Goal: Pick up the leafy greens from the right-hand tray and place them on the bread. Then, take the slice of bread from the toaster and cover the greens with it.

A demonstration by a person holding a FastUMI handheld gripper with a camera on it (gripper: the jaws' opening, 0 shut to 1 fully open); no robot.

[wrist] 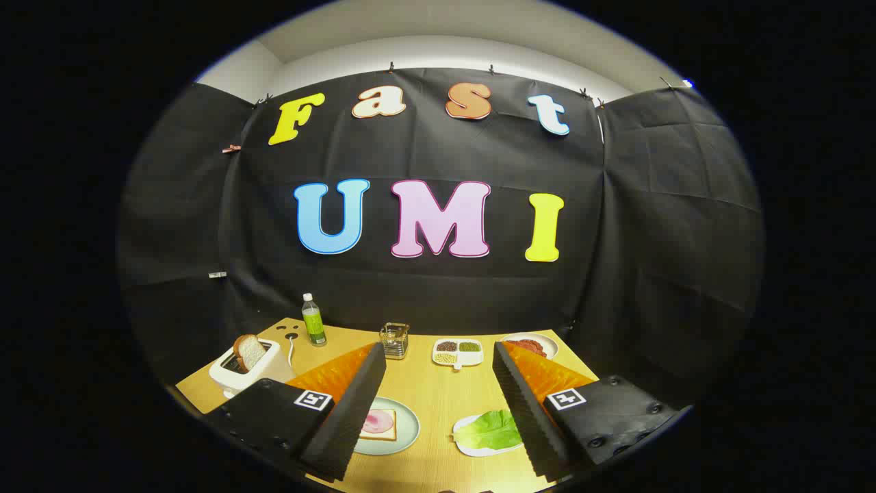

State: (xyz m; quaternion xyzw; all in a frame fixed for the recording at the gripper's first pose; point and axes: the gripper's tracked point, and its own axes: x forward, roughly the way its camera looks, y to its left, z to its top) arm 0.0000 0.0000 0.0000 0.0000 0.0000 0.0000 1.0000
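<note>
Green leafy greens (490, 429) fill the right-hand tray (472, 448); gripper (438, 383) jaws apart.

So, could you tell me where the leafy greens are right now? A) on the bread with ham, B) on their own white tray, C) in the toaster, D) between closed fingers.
B: the leafy greens lie on the white tray, with the gripper open above the table.

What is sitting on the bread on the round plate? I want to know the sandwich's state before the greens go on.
A pink slice of ham lies on the bread on the plate. The open gripper hides the bread's left edge.
</note>
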